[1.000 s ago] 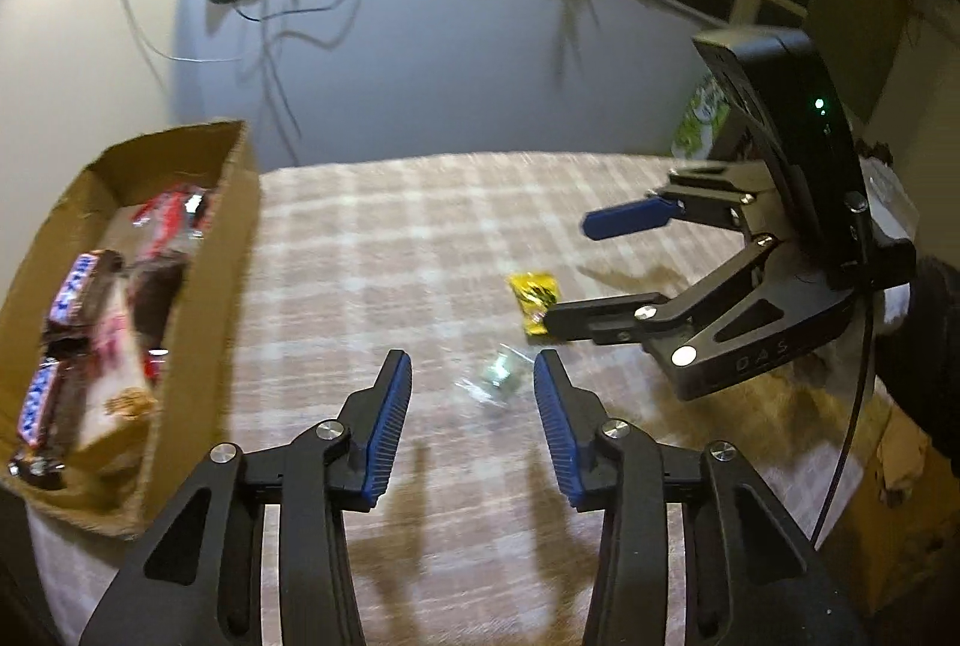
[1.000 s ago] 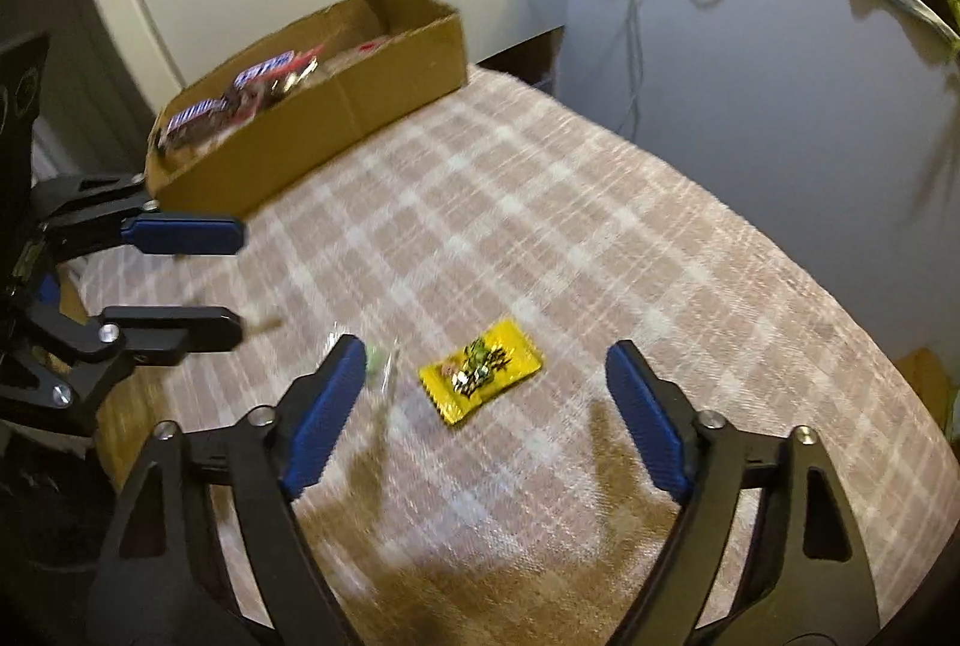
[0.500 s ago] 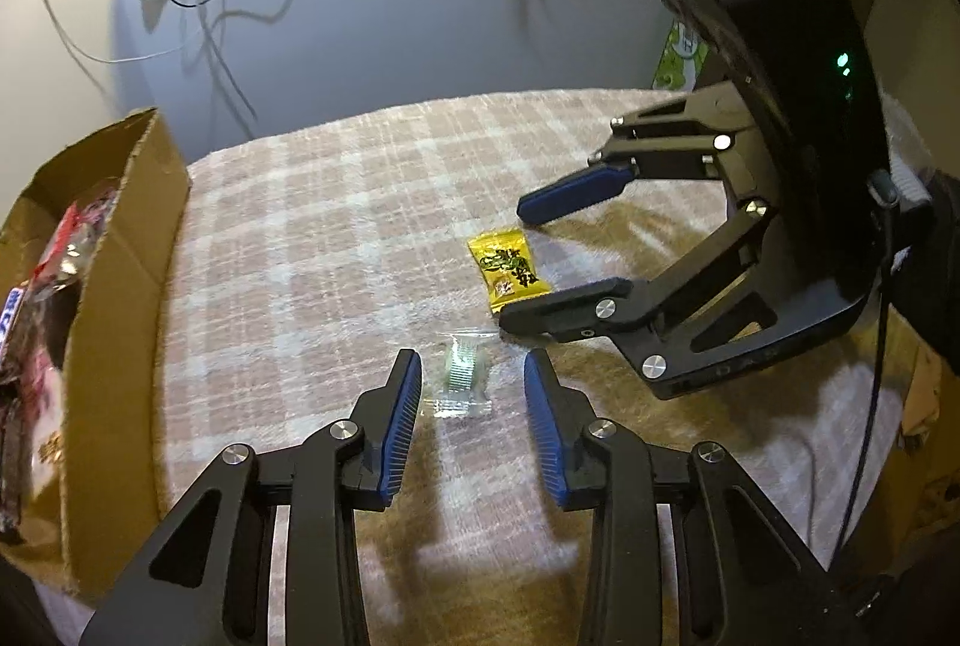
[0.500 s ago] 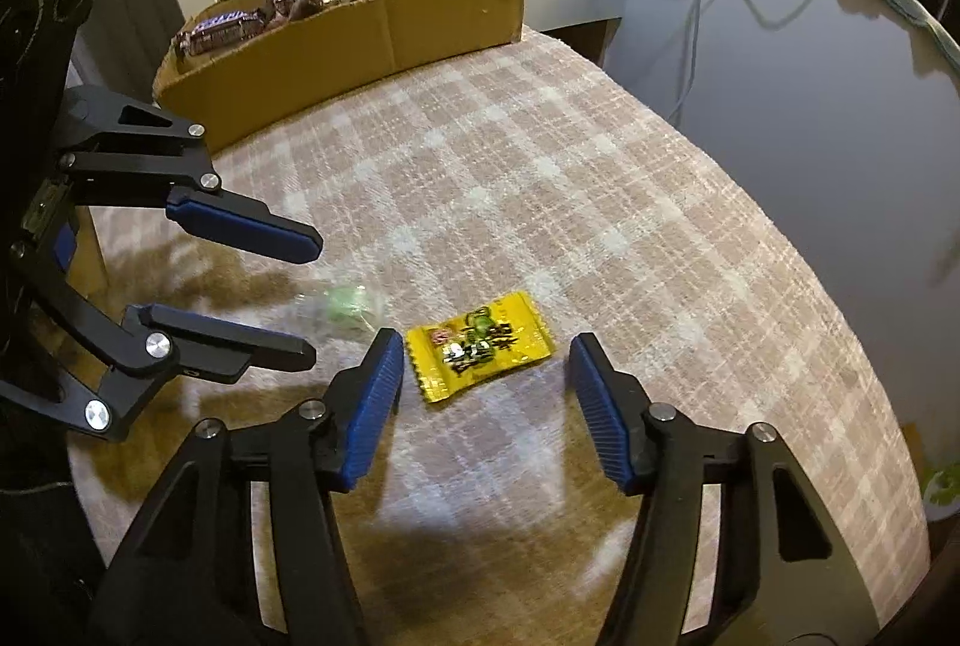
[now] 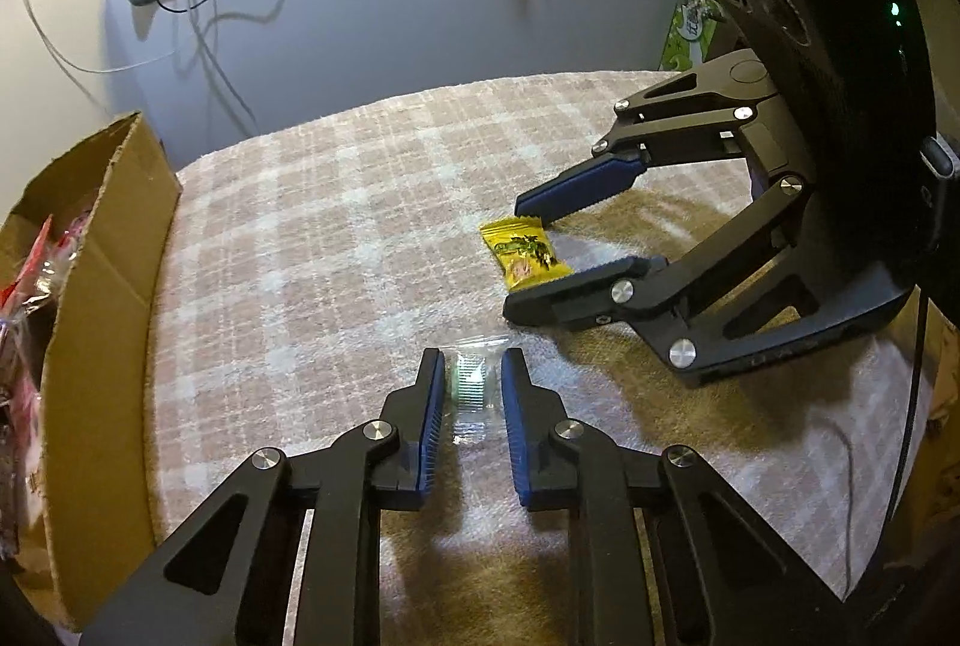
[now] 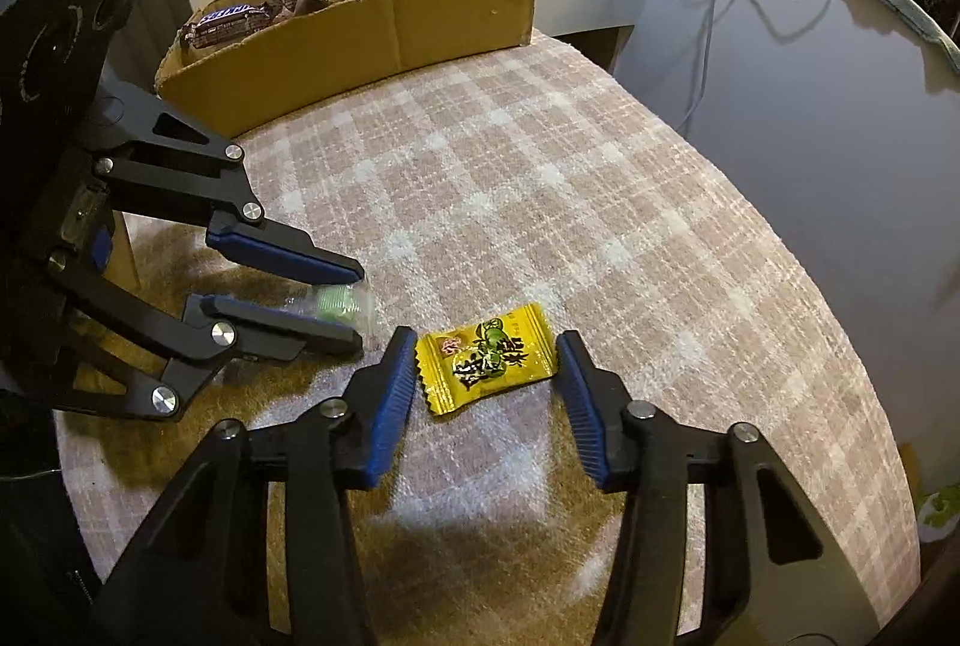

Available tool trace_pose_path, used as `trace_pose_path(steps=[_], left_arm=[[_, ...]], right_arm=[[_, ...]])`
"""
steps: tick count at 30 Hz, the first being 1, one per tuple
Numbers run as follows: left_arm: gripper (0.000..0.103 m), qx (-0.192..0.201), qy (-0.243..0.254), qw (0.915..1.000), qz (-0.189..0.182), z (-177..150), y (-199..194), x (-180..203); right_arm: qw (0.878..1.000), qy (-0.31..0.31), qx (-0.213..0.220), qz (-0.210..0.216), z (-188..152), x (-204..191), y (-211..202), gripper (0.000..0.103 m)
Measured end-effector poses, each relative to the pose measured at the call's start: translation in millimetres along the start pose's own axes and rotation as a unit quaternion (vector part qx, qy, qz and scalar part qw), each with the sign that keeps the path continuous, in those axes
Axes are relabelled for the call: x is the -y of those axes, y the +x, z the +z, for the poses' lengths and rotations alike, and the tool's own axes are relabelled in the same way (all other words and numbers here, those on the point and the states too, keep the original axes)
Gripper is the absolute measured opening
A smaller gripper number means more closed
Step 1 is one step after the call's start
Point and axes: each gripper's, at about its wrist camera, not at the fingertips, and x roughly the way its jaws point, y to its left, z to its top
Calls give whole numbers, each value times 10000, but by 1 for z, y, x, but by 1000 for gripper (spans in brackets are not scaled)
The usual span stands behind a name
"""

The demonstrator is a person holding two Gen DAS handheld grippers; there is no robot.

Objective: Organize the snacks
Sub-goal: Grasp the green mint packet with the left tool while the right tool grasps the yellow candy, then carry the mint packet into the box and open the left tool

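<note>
We were at the pick-up step, both grippers low over the counter [image 6: 600, 178] with its plaid cloth. The left gripper [image 5: 471, 382] had its fingers [image 5: 433, 394] pressed in on the small clear-wrapped green candy [image 5: 470, 383], pinching it just above the cloth. The right gripper [image 6: 487, 367] had its fingers [image 6: 393, 388] on either side of the yellow candy packet [image 6: 485, 358], closing but not yet touching it; the packet lay flat between them.

To do this well, we judged the right pair should close squarely across the packet's short ends, low enough to catch the wrapper rather than skate over it, and without dragging the cloth. The left pinch looked narrow, on crinkly film, so we would lift gently and straight up.

Both grippers pointed steeply down and forward, set close side by side, the tips of one just beside the other's candy, so lifting apart would avoid a knock. The cardboard box [image 6: 396, 33], already holding chocolate bars [image 6: 231, 24], stood at the far left edge, well apart from both candies.
</note>
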Motion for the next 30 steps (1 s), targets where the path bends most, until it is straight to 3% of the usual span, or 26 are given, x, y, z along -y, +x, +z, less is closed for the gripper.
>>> trace_pose_path(steps=[1, 8, 11, 21, 30], left_arm=[[17, 10, -9, 10000, -1, 0, 0, -1], [17, 160, -114, 9998, -41, 0, -9, -5], [17, 242, -218, 9995, -57, 0, -16, -10], [17, 594, -449, 9972, -48, -7, -48, -21], [17, 955, -672, 9931, 106, -12, -84, -48]], right_arm=[[10000, 16, 0, -21, 0, 0, 0, 39], [9997, 98, -32, -207, 0, -4, -3, 27], [9995, 178, -21, -250, 0, -5, -6, 10], [9982, 457, 223, -321, 2, -13, -31, 10], [9971, 368, 591, -309, 36, -35, -55, 10]])
